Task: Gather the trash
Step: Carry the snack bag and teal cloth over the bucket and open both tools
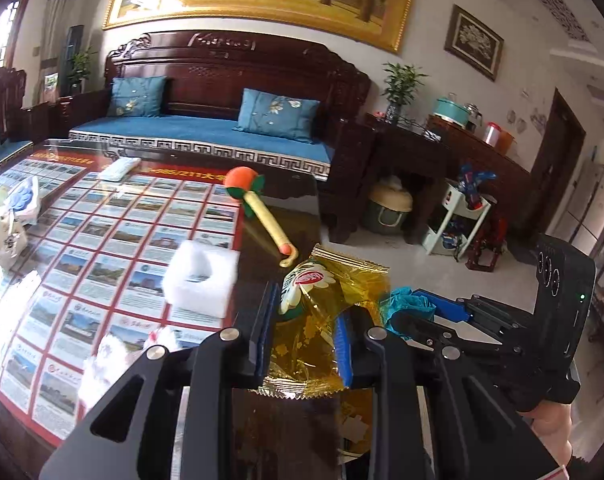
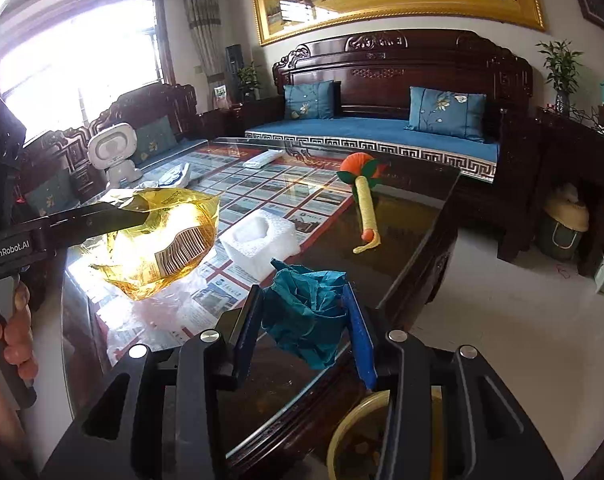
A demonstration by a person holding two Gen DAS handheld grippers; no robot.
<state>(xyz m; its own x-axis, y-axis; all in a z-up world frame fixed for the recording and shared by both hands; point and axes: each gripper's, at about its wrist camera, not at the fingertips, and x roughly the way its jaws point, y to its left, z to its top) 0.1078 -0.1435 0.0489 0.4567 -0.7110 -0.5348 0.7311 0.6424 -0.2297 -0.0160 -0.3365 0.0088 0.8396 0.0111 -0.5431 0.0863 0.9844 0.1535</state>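
- A crinkled yellow wrapper [image 1: 321, 320] is clamped in the narrowly parted jaws of the left gripper [image 1: 302, 332], held above the counter's [image 2: 401, 240] near edge; its lower end is hidden behind the fingers.
- A crumpled teal paper [image 2: 307, 312] is pinched in the right gripper [image 2: 305, 320], jaws part-way closed.
- A foam block [image 2: 262, 240] and a clear plastic scrap [image 2: 158, 312] are left on the counter.
- Open floor [image 2: 521, 320] is seen to the right.
- A yellow-rimmed bin [image 2: 341, 440] is cut off below.
- Both grippers are angled downward.
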